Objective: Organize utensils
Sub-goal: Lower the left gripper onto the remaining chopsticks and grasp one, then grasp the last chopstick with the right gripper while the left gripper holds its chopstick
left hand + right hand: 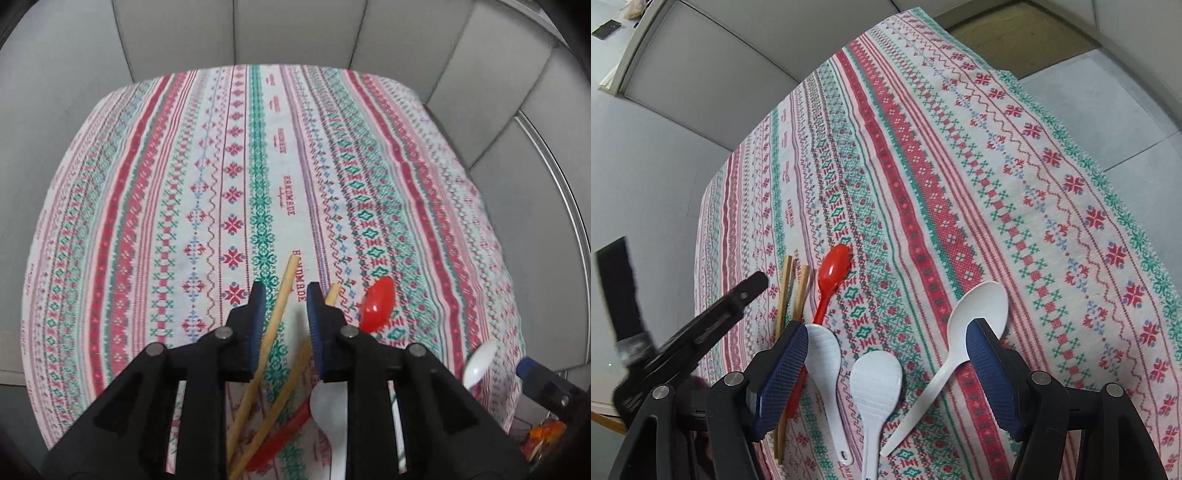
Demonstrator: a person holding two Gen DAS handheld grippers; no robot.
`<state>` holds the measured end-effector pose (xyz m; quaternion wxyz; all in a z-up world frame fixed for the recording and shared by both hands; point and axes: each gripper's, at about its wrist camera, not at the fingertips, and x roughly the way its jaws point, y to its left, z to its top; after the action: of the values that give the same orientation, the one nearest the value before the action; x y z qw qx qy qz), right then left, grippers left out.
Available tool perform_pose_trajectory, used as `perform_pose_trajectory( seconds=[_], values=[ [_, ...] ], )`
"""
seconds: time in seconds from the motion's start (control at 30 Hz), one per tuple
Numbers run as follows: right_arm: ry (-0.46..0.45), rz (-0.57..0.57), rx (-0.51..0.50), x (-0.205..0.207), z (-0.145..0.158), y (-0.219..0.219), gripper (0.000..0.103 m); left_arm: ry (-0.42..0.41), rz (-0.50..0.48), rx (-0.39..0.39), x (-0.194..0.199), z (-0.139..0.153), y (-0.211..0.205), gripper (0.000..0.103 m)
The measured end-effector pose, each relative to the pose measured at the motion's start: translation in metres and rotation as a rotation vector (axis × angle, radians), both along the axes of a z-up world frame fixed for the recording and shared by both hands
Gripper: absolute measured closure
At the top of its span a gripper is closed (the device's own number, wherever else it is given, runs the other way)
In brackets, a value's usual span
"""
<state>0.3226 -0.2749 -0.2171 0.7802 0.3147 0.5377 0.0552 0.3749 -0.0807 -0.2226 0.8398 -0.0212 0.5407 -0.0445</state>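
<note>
Two wooden chopsticks (pixel 279 295) lie on the patterned tablecloth (pixel 147 221), one running up between my left gripper's (pixel 283 295) open fingers, which hover just above them. A red spoon (pixel 376 304) lies right of that gripper, with a white rice paddle (pixel 328 406) below it. In the right wrist view the chopsticks (pixel 792 291), the red spoon (pixel 831 277), two white rice paddles (pixel 823 354) (pixel 875 380) and a white spoon (pixel 975 314) lie side by side. My right gripper (pixel 886 365) is open and empty above the paddles.
The cloth-covered table (pixel 960 166) stands among grey partition walls (pixel 295 33). The left gripper's body (pixel 701 328) shows at the left of the right wrist view. An orange object (pixel 543 435) sits off the table's right edge.
</note>
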Motion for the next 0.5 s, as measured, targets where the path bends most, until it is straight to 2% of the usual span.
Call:
perform_pose_trajectory(
  seconds=[0.27,0.3,0.33,0.4,0.5],
  values=[
    [0.019,0.017,0.002,0.0,-0.007,0.002,0.027,0.038,-0.001,-0.026,0.01,-0.03,0.0,0.079],
    [0.019,0.021,0.003,-0.001,-0.007,0.003,0.027,0.038,-0.002,-0.016,0.009,-0.033,-0.001,0.08],
    [0.018,0.023,0.002,-0.001,-0.007,0.003,0.027,0.023,-0.003,0.003,0.008,-0.032,-0.002,0.089],
    [0.014,0.026,-0.002,-0.001,-0.005,0.004,0.027,0.018,-0.007,0.015,0.006,-0.032,-0.003,0.095],
    [0.008,0.027,-0.02,-0.002,-0.003,0.004,0.027,0.007,-0.001,0.014,-0.002,-0.029,-0.001,0.095]
  ],
)
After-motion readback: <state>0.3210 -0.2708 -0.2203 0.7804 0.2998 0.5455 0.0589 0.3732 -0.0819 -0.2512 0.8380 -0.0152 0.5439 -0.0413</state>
